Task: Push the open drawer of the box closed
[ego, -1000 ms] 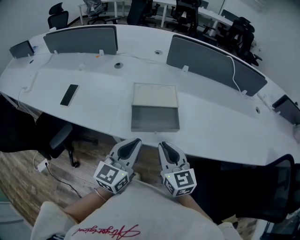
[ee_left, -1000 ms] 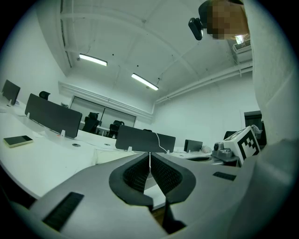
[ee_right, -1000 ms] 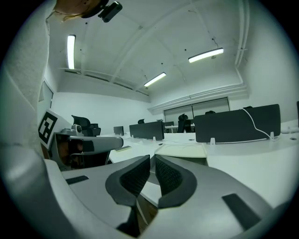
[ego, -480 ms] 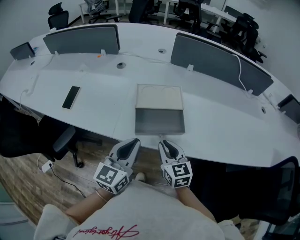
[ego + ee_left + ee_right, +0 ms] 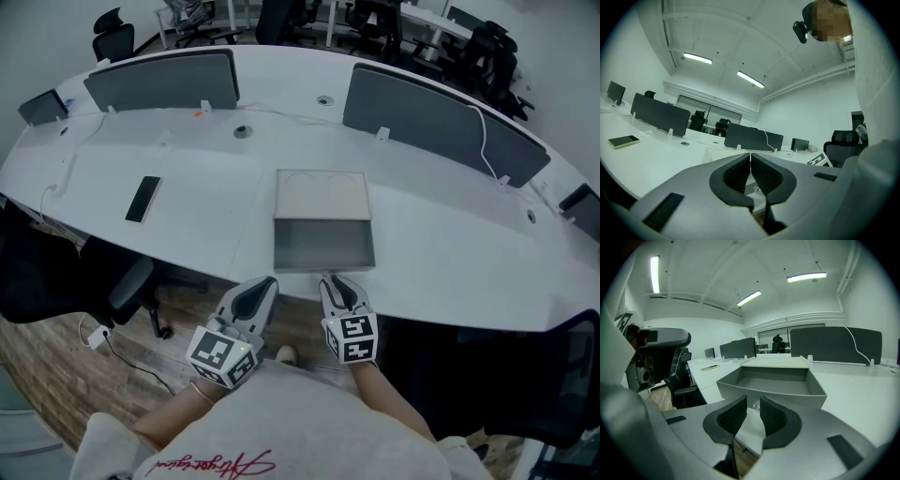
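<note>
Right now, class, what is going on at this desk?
A person stands at the near edge of a white desk with a gripper in each hand. A box sits on it, its empty drawer pulled open toward them. The right gripper points at the drawer front from close by, jaws slightly apart and empty. The left gripper hangs beside it, jaws together. The drawer has not been pushed in.
</note>
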### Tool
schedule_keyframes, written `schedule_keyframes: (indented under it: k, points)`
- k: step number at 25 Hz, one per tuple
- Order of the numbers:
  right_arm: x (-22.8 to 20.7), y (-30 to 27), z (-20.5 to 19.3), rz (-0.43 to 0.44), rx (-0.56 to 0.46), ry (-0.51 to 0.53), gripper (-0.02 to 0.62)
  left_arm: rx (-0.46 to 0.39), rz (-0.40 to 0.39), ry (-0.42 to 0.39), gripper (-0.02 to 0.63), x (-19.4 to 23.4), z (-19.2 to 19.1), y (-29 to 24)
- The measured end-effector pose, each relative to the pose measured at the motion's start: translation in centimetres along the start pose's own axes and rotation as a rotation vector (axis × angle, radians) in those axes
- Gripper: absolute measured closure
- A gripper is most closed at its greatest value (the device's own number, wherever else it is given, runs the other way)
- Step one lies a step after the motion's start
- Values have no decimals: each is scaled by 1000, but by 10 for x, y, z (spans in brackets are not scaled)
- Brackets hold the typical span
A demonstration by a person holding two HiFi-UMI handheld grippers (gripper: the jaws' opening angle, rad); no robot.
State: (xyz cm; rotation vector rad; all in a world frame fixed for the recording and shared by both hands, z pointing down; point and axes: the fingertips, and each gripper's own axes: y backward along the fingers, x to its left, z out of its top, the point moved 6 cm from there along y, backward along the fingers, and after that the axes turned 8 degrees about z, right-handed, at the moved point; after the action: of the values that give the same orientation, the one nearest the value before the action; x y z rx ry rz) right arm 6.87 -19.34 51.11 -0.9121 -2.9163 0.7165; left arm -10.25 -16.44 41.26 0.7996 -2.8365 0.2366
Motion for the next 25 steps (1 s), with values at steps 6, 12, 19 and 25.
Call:
schedule_keyframes:
  k: [6, 12, 19, 25]
  points:
    - [-4, -12, -7, -8, 39, -26, 520, 2, 8, 8, 583, 5, 1, 0]
    - [-6, -19, -6, -29, 48, -22, 520, 0, 9, 5, 583, 9, 1, -2]
    - [-9, -17, -6, -51, 37, -6, 540, 13, 12, 11, 583, 8, 4, -6]
    - [-8, -17, -4, -53, 30, 4, 546, 6, 2, 5, 583, 10, 2, -7]
